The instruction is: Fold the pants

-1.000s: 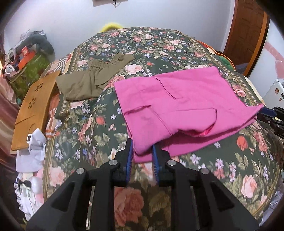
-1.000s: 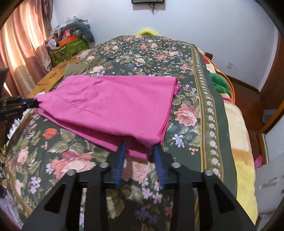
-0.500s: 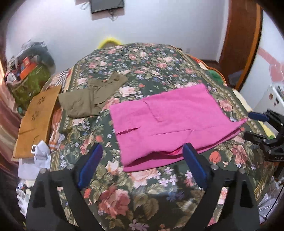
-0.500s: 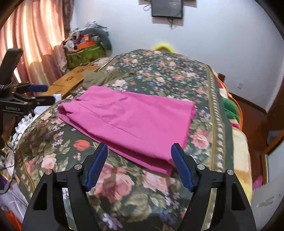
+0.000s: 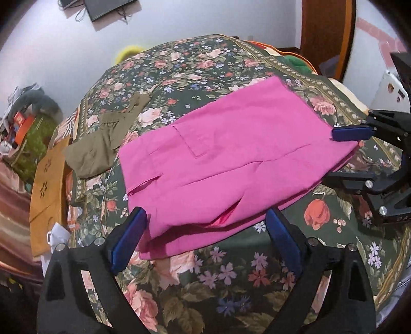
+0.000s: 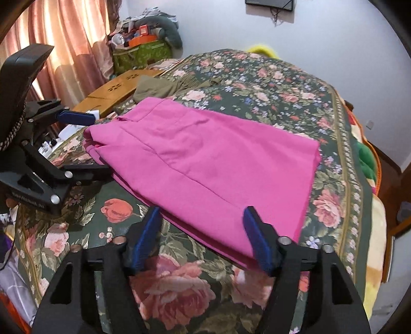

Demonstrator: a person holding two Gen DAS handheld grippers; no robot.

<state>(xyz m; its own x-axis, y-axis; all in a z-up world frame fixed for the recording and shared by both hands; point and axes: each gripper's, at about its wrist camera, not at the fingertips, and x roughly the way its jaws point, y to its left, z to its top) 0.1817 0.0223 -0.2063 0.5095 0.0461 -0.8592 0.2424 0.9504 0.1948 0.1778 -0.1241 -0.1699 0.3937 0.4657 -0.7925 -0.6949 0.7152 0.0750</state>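
The pants [image 5: 231, 164] are seen laid flat on the bed [image 5: 231, 277], doubled over with edges roughly aligned, so one fold is judged complete and a further fold, or none, remains. The left tool [image 5: 205, 239] and right tool [image 6: 203, 236] are held with jaws spread apart, empty, just short of the near edge; a re-grip at two corners would be required for the next fold. A green basket [image 6: 138, 55] filled with mixed clutter is noted by the curtain [image 6: 64, 38]

wall TV [image 5: 108, 9] cut off at 12 o'clock; clutter pile [image 6: 143, 30] at 11 too jumbled to tell.
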